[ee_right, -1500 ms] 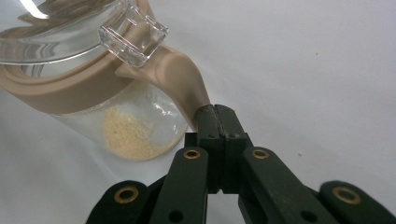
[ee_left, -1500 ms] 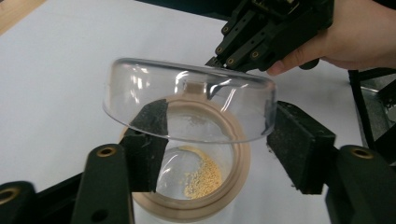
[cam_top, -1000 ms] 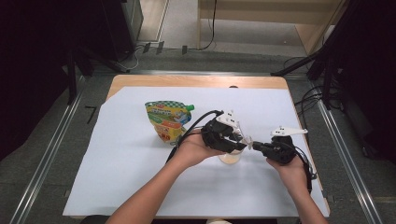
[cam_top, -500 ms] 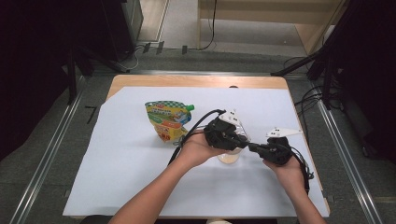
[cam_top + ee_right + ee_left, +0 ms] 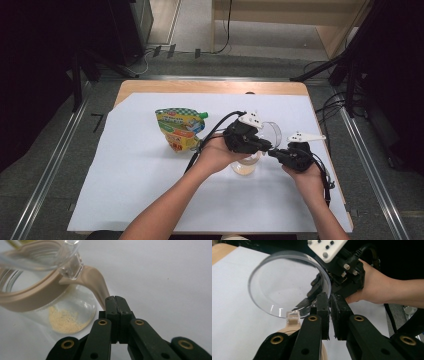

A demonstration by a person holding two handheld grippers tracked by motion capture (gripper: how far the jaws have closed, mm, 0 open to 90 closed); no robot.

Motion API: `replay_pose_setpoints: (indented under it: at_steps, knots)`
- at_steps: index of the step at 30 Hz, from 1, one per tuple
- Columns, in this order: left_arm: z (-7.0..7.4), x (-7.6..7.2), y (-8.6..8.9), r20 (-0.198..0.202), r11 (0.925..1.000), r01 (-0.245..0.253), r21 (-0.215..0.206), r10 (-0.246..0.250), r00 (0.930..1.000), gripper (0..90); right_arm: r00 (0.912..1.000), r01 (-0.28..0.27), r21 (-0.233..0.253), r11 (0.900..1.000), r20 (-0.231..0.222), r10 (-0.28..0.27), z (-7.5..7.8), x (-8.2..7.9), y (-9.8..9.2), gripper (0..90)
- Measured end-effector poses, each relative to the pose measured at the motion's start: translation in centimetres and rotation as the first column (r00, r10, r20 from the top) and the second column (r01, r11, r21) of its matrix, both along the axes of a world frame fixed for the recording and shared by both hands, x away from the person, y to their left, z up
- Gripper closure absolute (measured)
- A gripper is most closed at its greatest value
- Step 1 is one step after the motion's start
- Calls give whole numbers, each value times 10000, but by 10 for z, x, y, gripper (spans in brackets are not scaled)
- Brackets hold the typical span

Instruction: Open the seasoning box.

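On the white-covered desk point(image 5: 125, 200), right of the printed pouch point(image 5: 179, 129), stands the jar point(image 5: 244, 167), lid point(image 5: 287, 287) swung open. Left tool point(image 5: 329, 312) pinches the lid's rim; right tool point(image 5: 116, 305), clenched, grips the beige latch point(image 5: 96, 282). Opening done; filling remains.

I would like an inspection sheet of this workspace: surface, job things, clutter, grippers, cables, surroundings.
Surface: white sheet over a wooden table.
Job things: clear jar with beige rim, yellowish powder at the bottom; clear round lid hinged open; printed spout pouch lying to the left of it.
Clutter: nothing seen.
Grippers: left gripper at the lid's edge, fingers nearly closed, grip unclear; right gripper shut, touching the beige tab.
Cables: black cable trails from the left gripper; more cables on the floor.
Surroundings: grey floor, metal rails, dark stands, wooden furniture behind.
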State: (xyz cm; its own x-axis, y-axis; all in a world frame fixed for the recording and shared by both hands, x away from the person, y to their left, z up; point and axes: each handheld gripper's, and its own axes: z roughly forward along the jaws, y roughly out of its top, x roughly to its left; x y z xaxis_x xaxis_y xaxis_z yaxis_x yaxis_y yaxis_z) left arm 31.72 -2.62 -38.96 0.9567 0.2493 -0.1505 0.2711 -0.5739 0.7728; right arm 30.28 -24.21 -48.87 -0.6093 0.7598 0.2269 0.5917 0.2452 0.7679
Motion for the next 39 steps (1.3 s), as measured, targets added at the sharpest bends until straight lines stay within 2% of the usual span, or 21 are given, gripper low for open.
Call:
replay_pose_setpoints:
  at_steps: [3, 6, 10, 14, 17, 20, 22, 24, 28, 31, 34, 39]
  knots:
    - [-4, 1, -3, -92, 9998, 7, 204, -5, 10000, 855, 10000, -8, 100, 9999, 11, 8, 0, 3, 1, 900]
    - [-6, 2, -4, -159, 9998, 6, 219, -2, 9999, 845, 10000, -6, 72, 10000, 12, 6, 1, 2, 0, 900]
    - [-4, 3, 1, -216, 9998, -65, 212, 70, 9997, 821, 10000, 77, 193, 9998, -34, -77, 2, 1, -4, 900]
    - [-2, 4, 9, -308, 9998, -156, 151, 161, 9994, 787, 10000, 1, 100, 10000, 24, -1, 5, -5, -5, 900]
    - [-2, 5, 15, -591, 9997, -209, 137, 217, 9980, 740, 10000, -47, 148, 9999, -26, 47, 6, -12, -6, 892]
    - [-5, 7, 21, -1097, 9994, -337, 19, 337, 9934, 705, 9999, -87, 162, 9998, -89, 88, 8, -20, -7, 864]
    - [-6, 9, 26, -1596, 9995, -284, -110, 263, 9868, 679, 9998, -111, 139, 9998, -185, 114, 10, -26, -6, 836]
    - [-7, 8, 29, -1869, 9996, -259, -56, 244, 9821, 646, 9996, -206, 144, 9997, -210, 209, 12, -35, -4, 799]
    - [-9, 3, 39, -1759, 9996, -262, 84, 273, 9840, 584, 9991, -409, 225, 9989, -111, 411, 15, -49, 2, 743]
    - [-10, -1, 47, -1741, 9996, -261, 71, 269, 9844, 532, 9982, -537, 417, 9977, -243, 547, 15, -57, 7, 688]
    - [-10, -1, 55, -1713, 9994, -346, 87, 356, 9846, 488, 9974, -702, 351, 9969, -152, 708, 13, -64, 14, 621]
    - [-5, -2, 68, -1760, 9986, -520, -90, 496, 9831, 460, 9925, -1224, 189, 9923, 21, 1224, 11, -71, 29, 609]
